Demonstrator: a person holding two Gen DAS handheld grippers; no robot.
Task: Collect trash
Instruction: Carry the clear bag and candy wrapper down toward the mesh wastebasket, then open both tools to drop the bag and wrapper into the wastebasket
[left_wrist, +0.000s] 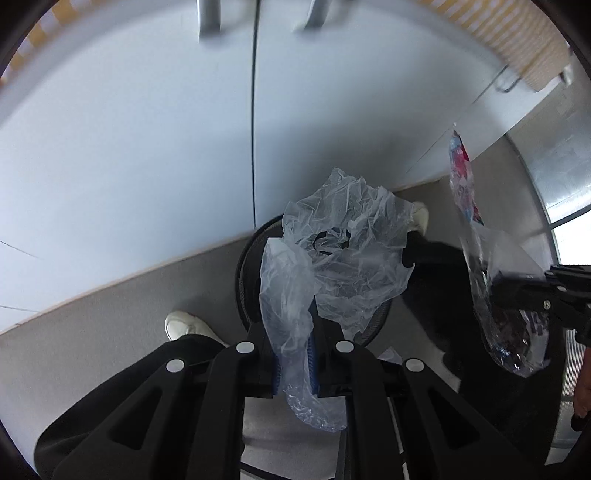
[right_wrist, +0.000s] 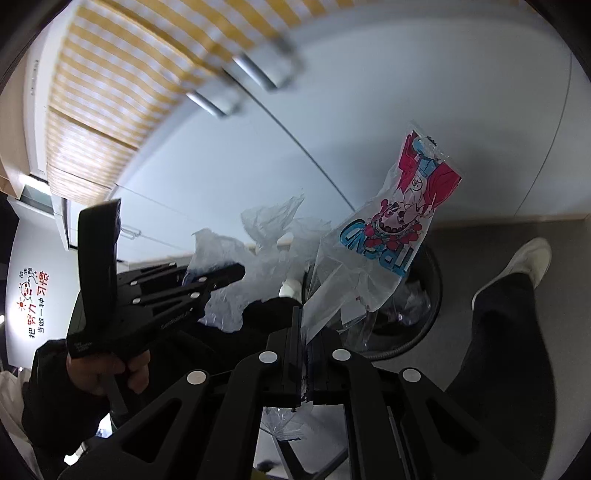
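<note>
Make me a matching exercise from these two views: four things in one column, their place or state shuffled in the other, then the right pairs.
Things
1. clear plastic bag
2. printed wrapper
3. bin
4. white shoe

Place or state
A. on the grey floor, beside the bin
B. pinched in the right gripper
C. on the floor below both grippers
D. pinched in the left gripper

Pairs: 1-D, 2-B, 3-C, 4-A
</note>
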